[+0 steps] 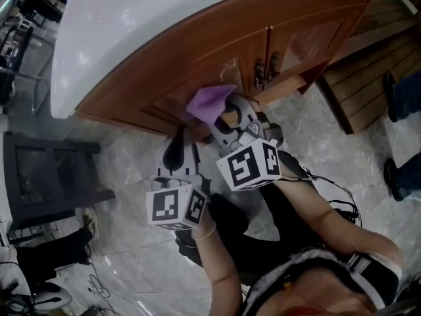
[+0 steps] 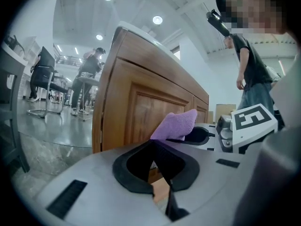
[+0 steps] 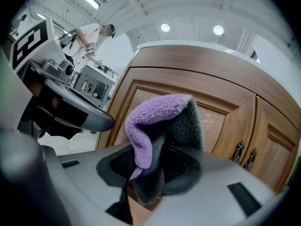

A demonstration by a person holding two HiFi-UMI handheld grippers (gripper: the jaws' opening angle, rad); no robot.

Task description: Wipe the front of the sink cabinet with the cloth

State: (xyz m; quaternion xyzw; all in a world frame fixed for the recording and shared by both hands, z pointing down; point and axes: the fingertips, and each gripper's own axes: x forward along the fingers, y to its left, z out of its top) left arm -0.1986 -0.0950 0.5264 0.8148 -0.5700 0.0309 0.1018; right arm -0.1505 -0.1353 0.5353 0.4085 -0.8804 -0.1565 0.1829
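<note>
Black frame [image 1: 16, 176] on grey marble floor [image 1: 131, 157], wooden decking [image 1: 368, 78] at right, loose cables [image 1: 99, 285] nearby.

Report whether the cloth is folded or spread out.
Folded: the cloth is doubled over, purple outside, grey inside, pinched in the right gripper.

The sink cabinet [image 1: 217, 45] is reddish-brown wood under a white top [image 1: 131, 25]. In front of the cabinet, the cloth [image 1: 209, 103] is purple and grey.
</note>
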